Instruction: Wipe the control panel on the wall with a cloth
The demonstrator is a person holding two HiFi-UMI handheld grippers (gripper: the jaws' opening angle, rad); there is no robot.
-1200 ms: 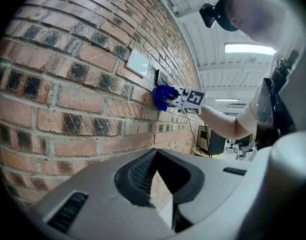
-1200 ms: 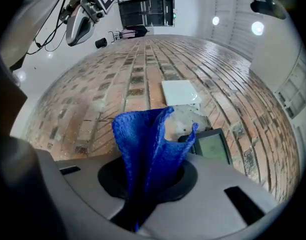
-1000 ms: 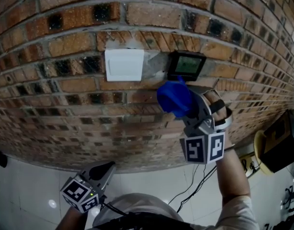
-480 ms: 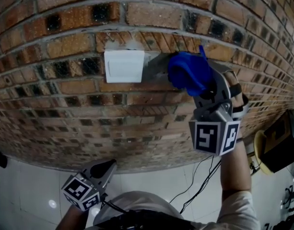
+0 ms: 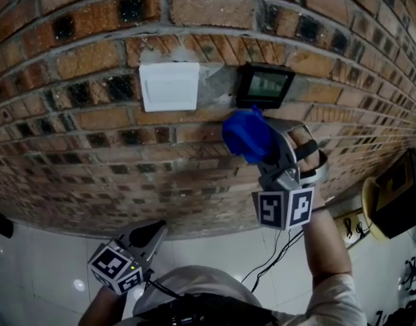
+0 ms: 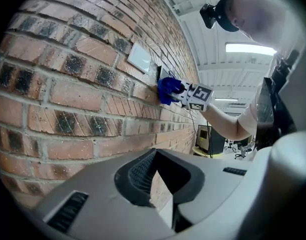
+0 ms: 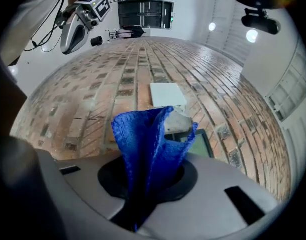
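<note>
The control panel [image 5: 264, 85] is a small dark box with a greenish screen, fixed to the brick wall [image 5: 72, 134]; it also shows past the cloth as the panel [image 7: 201, 143] and edge-on as the panel [image 6: 158, 74]. My right gripper [image 5: 252, 145] is shut on a bunched blue cloth [image 5: 247, 134], which sits just below the panel's lower left corner. From the right gripper view the cloth [image 7: 148, 134] stands up out of the right gripper [image 7: 143, 184]. My left gripper [image 5: 150, 235] hangs low and away from the wall, shut and empty; its own view shows the left gripper [image 6: 160, 184].
A white switch plate [image 5: 169, 86] sits left of the panel, with a grey mortar patch between them. Black cables [image 5: 275, 250] hang below my right arm. A black box on a yellowish round stand [image 5: 391, 202] is at the right, over white floor tiles.
Half a second ago the cloth covered the panel; my right gripper has since dropped down and slightly left, so the panel shows again. The left gripper has stayed put.
</note>
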